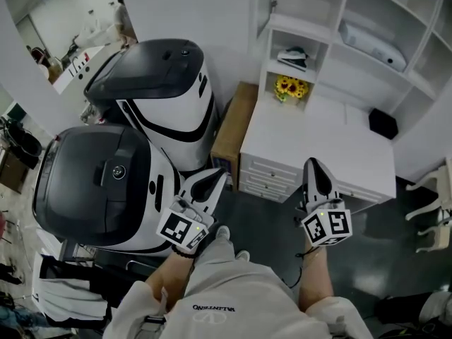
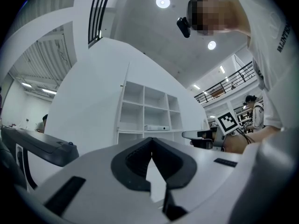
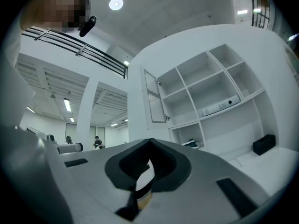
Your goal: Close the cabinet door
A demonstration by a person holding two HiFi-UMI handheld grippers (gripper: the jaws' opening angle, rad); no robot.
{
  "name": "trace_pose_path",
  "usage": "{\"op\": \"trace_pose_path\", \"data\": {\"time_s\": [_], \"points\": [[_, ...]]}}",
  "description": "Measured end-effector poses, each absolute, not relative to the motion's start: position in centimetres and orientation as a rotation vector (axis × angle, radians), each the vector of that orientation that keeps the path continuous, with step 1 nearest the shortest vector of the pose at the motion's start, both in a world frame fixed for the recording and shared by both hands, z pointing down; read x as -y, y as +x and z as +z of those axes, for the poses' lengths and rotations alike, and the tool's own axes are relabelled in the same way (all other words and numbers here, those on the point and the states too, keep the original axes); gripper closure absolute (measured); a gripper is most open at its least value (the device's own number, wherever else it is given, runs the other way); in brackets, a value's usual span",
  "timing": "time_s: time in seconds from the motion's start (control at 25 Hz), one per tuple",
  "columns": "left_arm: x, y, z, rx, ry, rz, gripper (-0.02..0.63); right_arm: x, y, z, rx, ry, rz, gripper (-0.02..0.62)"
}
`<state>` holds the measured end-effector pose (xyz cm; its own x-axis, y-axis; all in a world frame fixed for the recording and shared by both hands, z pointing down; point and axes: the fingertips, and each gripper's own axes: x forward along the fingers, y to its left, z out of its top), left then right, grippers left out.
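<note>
Cabinet door [image 3: 154, 97] stands open, swung out from the top-left bay of the shelf unit [image 3: 211, 93]. Hinges look to sit on the edge against the shelf unit, with the free edge pointing away from it.

Left gripper [image 2: 152, 143]: jaws closed tip to tip, nothing in them. Right gripper [image 3: 149, 143]: same, closed and empty. Both are low and well short of the shelf unit, and the door is above them.

Handling guess:
- Thin framed panel, so light and stiff, and it should swing with little force.
- The inset may be glass, so I'd keep off the middle.
- No grip needed. Push with closed jaws on the frame near the free edge, far from the hinges.
- Ease it in, since it could bounce back off the shelf unit.
</note>
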<state>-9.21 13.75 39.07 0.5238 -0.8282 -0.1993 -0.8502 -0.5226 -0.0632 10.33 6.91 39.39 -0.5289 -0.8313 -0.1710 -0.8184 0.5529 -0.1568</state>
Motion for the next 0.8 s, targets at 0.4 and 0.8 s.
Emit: {"op": "trace_pose_path", "data": {"time_s": [0.4, 0.8], "points": [[-8.3, -10.5, 37.9, -1.452, -2.569, 0.267, 0.602, -3.1, 8.7, 37.5, -2.579, -1.313, -0.038, 0.584], [1.4, -12.9, 34.2, -1.386, -2.556, 0.408, 0.603, 4.5, 5.7, 33.1, -2.578, -1.249, 0.028, 0.584]]}}
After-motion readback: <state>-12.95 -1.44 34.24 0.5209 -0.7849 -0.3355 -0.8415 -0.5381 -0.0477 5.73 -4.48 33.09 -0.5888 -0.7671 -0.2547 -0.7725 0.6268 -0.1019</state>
